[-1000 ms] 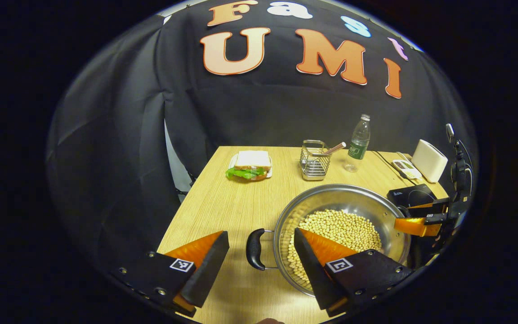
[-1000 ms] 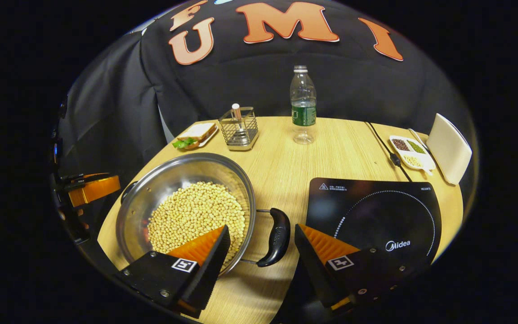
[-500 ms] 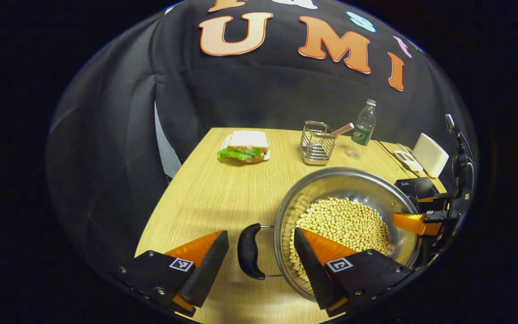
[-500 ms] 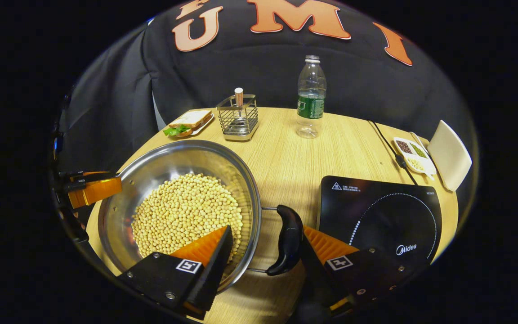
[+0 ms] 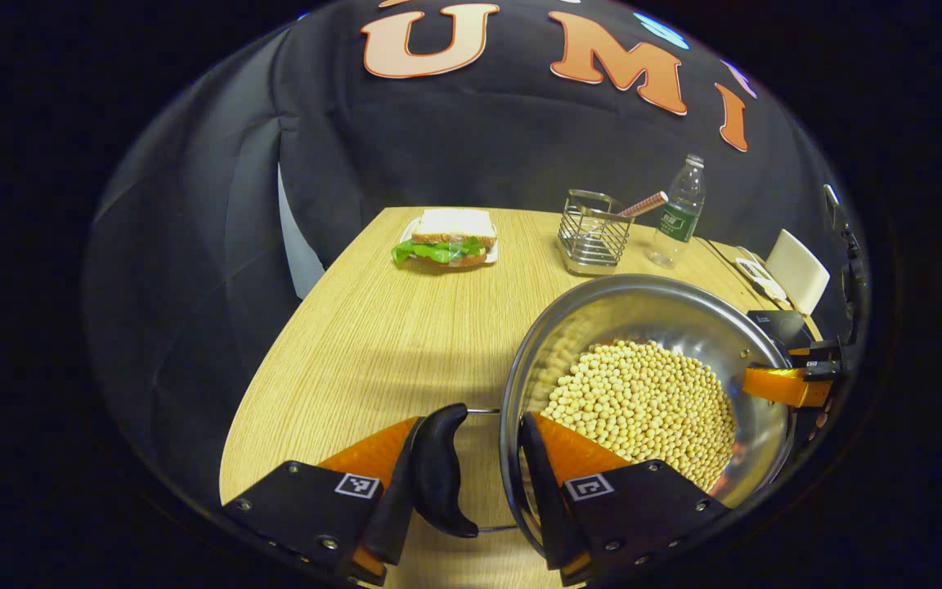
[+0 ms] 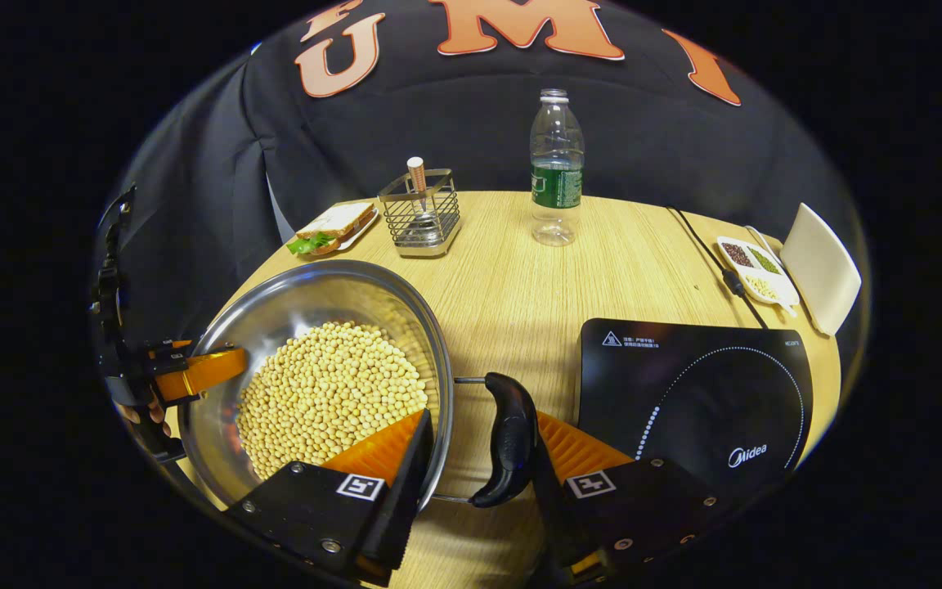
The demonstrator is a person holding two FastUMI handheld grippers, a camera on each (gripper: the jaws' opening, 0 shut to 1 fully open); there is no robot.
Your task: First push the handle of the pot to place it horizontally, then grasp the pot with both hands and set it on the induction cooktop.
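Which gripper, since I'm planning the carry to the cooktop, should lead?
Probably the right gripper: the cooktop lies just beyond the handle it straddles. The left gripper is at the far side of the pot.

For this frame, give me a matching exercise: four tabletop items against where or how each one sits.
Items:
1. pot
2. induction cooktop
3. sandwich
4. water bottle

States:
A. bare black top, nothing on it
B. standing upright near the wall
C. holds pale beans
D. on a small plate at the table's far end

Pairs: 1-C, 2-A, 3-D, 4-B
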